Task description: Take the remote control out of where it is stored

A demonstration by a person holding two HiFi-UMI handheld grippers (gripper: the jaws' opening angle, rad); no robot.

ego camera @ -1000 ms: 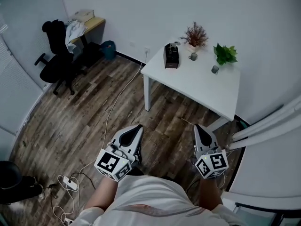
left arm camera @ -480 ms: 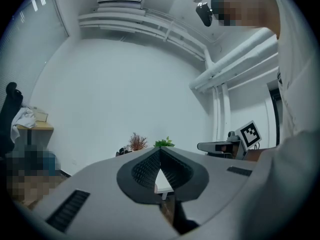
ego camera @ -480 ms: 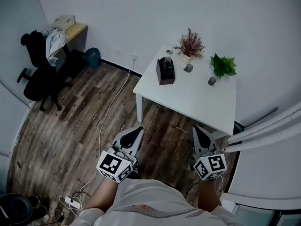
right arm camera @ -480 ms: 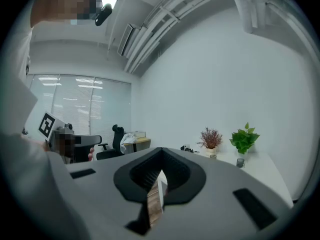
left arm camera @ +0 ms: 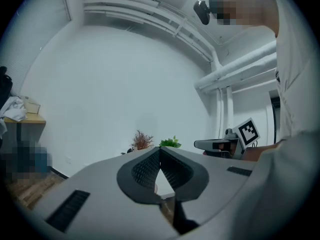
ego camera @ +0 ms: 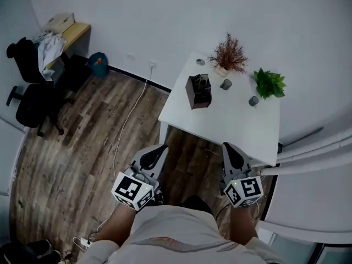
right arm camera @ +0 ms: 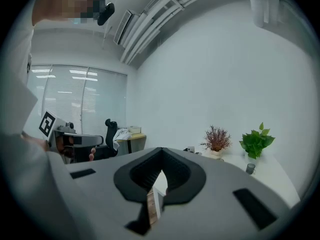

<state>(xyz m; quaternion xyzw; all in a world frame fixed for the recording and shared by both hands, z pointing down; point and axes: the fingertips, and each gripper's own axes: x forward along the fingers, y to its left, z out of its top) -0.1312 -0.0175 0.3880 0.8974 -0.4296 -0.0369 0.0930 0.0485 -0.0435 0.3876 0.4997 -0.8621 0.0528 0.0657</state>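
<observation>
A black storage box point(ego camera: 198, 91) stands on the left part of the white table point(ego camera: 236, 122). Dark items stick up from its top; I cannot make out the remote among them. My left gripper point(ego camera: 161, 147) and right gripper point(ego camera: 226, 146) are held side by side over the wooden floor, short of the table's near edge, both pointing toward it. Both are shut with nothing between the jaws. The left gripper point(left arm camera: 160, 149) shows its tips meeting in its own view, and so does the right gripper point(right arm camera: 161, 150), which looks at the table and plants.
On the table are a reddish dried plant point(ego camera: 229, 49), a green plant point(ego camera: 269, 83) and two small cups point(ego camera: 226, 84). A black office chair point(ego camera: 30, 98) and a wooden desk point(ego camera: 69, 34) stand at far left. A cable point(ego camera: 124, 125) crosses the floor. White pipes point(ego camera: 313, 153) run at right.
The person has walked toward the table, which now lies nearer to both grippers. The chair and desk have slid left in the view. Both grippers stay shut.
</observation>
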